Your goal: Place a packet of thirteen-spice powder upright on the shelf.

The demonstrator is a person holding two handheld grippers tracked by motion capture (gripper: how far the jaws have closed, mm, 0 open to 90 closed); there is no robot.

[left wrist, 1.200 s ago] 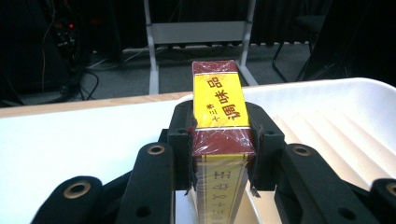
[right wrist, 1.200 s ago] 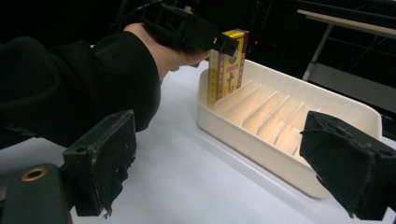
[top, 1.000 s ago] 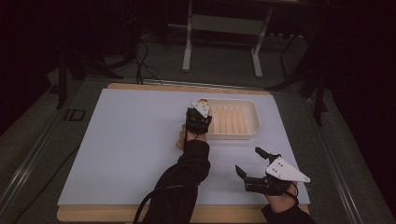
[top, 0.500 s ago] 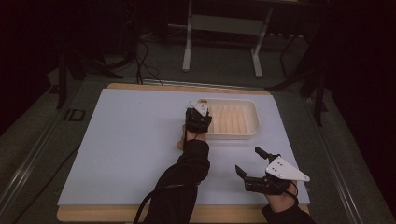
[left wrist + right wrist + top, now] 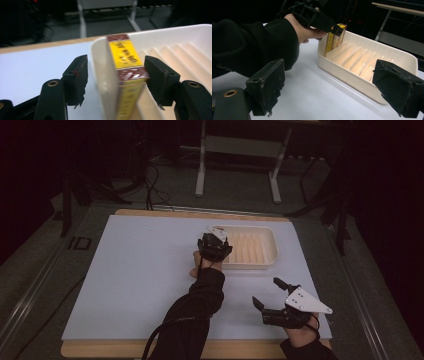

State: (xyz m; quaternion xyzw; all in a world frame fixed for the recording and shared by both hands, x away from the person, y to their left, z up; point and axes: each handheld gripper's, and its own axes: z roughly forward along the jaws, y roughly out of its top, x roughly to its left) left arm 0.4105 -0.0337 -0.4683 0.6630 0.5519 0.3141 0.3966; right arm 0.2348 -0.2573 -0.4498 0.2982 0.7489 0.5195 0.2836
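Note:
A yellow and maroon box (image 5: pixel 125 65) stands on end in the leftmost slot of the cream ribbed tray (image 5: pixel 255 262), against its end wall. My left gripper (image 5: pixel 216 240) is over that end of the tray with the box between its jaws. The jaws have just been opening; the left pad (image 5: pixel 77 75) stands clear of the box and the right pad sits at its edge without pressing. In the right gripper view the box (image 5: pixel 335 35) stays upright under the left gripper (image 5: pixel 332 27). My right gripper (image 5: pixel 266 291) rests open near the front right of the table, holding nothing.
The tray's (image 5: pixel 352 75) other slots hold nothing. A white sheet (image 5: pixel 135 285) covers the wooden tabletop, with bare room to the left and in front of the tray. Beyond the far edge are a metal stand (image 5: pixel 237 165) and cables on a dark floor.

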